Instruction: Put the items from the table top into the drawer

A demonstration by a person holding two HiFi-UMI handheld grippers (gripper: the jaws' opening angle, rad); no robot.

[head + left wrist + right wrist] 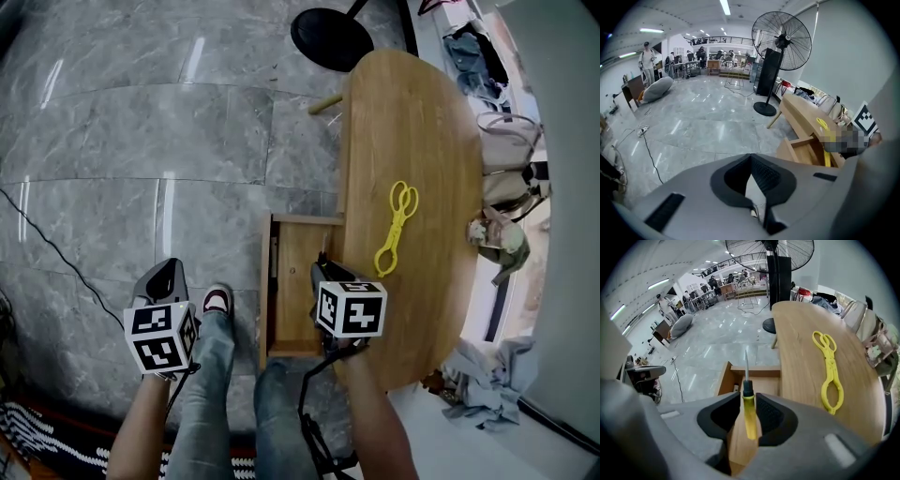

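My right gripper (749,397) is shut on a screwdriver (749,414) with a yellow handle and black collar. Its metal shaft points forward over the open wooden drawer (754,371). In the head view this gripper (324,274) hangs above the drawer (295,281) at the table's left side. Yellow plastic tongs (396,228) lie on the wooden table top (412,122), to the right of the drawer; the right gripper view shows the tongs (829,371) too. My left gripper (166,274) is over the floor, left of the drawer. Its jaws (751,157) meet at the tips with nothing between them.
A black fan base (330,37) stands on the grey tiled floor beyond the table's far end. The person's legs and a shoe (217,300) are between the two grippers. Clothes and bags (502,234) are piled along the table's right side. A cable (56,253) runs over the floor at left.
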